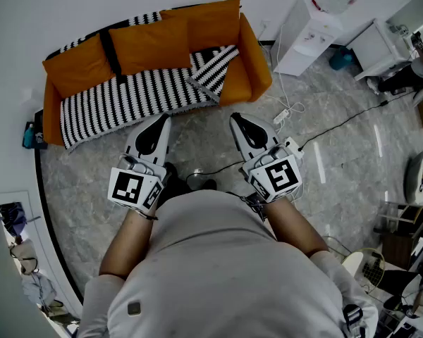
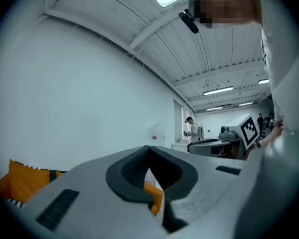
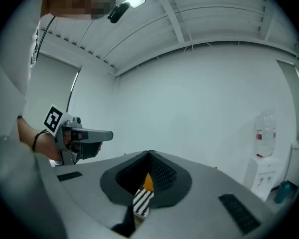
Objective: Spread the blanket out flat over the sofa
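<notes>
An orange sofa [image 1: 248,65] stands against the far wall with three orange cushions [image 1: 151,44] on it. A black-and-white striped blanket [image 1: 127,97] covers the seat and hangs over the front edge. Its right corner [image 1: 215,69] is folded back on itself, leaving the seat's right end bare. My left gripper [image 1: 162,120] and right gripper [image 1: 235,117] are held side by side over the floor, short of the sofa. Both are shut with nothing in them. Through the right gripper's jaws, a strip of the blanket [image 3: 143,202] shows far off.
A white cabinet with a water bottle [image 1: 307,34] stands right of the sofa. A power strip [image 1: 282,115] and black cables lie on the grey floor in front. A blue object [image 1: 29,136] sits at the sofa's left end. Desks and clutter fill the right side.
</notes>
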The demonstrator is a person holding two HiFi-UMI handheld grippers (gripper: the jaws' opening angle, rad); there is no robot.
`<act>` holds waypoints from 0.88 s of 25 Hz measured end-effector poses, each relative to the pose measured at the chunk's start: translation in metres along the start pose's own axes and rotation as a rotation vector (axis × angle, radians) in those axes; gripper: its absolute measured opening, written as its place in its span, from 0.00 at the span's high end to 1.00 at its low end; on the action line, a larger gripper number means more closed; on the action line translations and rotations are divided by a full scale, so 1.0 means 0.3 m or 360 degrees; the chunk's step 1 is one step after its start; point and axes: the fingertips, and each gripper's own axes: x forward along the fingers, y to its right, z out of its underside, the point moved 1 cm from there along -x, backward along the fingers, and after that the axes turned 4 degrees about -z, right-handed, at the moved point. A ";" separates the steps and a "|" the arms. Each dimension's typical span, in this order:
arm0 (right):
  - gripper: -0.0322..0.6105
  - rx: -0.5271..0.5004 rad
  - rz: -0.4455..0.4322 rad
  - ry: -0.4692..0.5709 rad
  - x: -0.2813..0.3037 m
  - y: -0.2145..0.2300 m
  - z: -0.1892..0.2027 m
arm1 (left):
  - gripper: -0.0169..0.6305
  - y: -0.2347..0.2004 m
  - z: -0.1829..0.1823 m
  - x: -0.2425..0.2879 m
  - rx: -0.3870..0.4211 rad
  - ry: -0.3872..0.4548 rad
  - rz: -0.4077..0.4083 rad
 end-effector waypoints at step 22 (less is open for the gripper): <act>0.91 0.0028 0.0049 -0.0101 0.204 0.047 0.040 | 0.96 -0.215 0.035 0.072 -0.0065 -0.0019 0.0009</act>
